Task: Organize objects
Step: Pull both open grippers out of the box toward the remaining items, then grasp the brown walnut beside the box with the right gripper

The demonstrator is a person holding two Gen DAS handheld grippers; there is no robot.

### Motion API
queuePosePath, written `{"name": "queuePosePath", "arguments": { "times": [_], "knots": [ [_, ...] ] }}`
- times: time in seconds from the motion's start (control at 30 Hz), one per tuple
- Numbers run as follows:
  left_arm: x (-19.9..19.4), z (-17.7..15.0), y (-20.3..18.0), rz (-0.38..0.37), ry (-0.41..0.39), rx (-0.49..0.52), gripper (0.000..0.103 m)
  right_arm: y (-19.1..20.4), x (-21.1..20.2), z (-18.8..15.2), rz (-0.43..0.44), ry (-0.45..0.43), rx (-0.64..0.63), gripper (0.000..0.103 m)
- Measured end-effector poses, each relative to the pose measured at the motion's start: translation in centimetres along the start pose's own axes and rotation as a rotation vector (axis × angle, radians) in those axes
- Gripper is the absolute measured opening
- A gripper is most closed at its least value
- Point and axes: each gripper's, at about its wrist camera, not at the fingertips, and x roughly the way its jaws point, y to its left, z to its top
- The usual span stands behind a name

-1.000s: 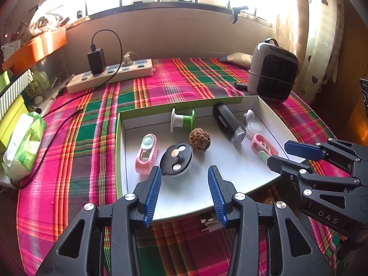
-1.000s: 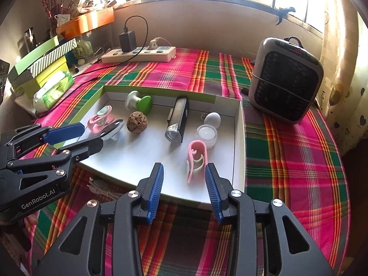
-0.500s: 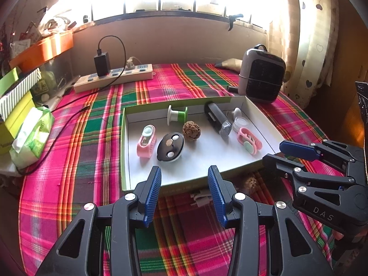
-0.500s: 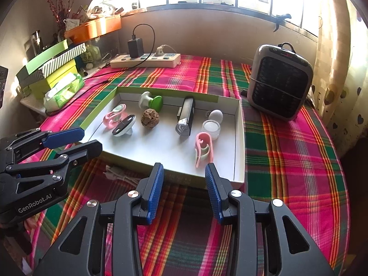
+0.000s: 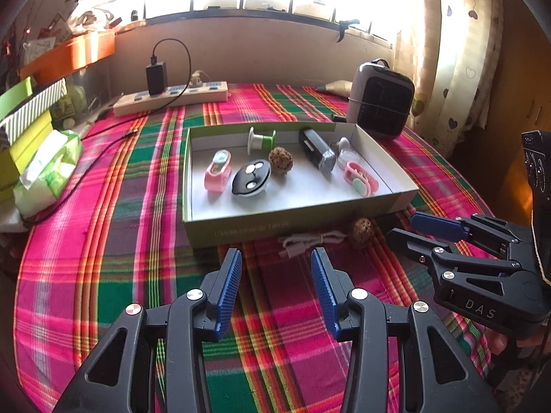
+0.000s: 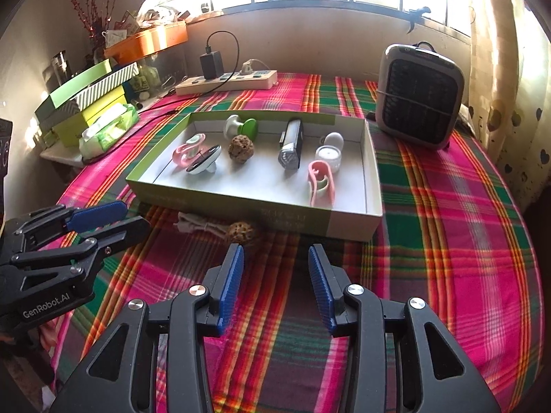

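Note:
A shallow green-and-white box (image 5: 241, 232) (image 6: 373, 158) sits on the plaid cloth. In it lie a pink clip (image 5: 217, 171), a black round case (image 5: 250, 181), a brown walnut (image 5: 280, 160), a green spool (image 5: 262, 140), a black torch (image 5: 317, 154), a white pot (image 6: 328, 157) and a second pink clip (image 5: 361, 179). In front of the box lie a coiled grey cable (image 5: 306, 241) (image 6: 196, 223) and a second walnut (image 5: 361, 229) (image 6: 241, 231). My left gripper (image 5: 275, 272) and right gripper (image 6: 275, 268) are open and empty, held back from the box.
A small heater (image 6: 418, 98) stands at the back right. A power strip (image 5: 172, 98) with a charger lies at the back. Stacked boxes (image 6: 86, 103), a tissue pack (image 5: 48, 172) and an orange tray (image 6: 148, 43) line the left side.
Both grippers have pulled back and up from over the box. The cable and the second walnut in front of the box have come into view.

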Motion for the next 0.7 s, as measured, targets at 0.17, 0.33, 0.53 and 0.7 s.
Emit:
{"name": "queuePosePath", "arguments": {
  "times": [0.17,0.33,0.53,0.7],
  "knots": [
    [0.0,-0.8,0.4,-0.010,0.010,-0.008,0.041,0.5,0.4,-0.1,0.052,-0.002,0.024,0.048],
    [0.3,-1.4,1.1,-0.010,0.024,-0.025,0.041,1.6,1.4,0.3,0.056,0.015,0.013,0.048],
    [0.4,-1.6,1.7,-0.013,0.031,-0.035,0.041,2.2,2.5,0.6,0.033,0.030,-0.004,0.049],
    [0.7,-1.6,2.1,-0.020,0.041,-0.041,0.041,2.3,3.2,0.8,0.021,0.043,-0.005,0.049]
  ]
}}
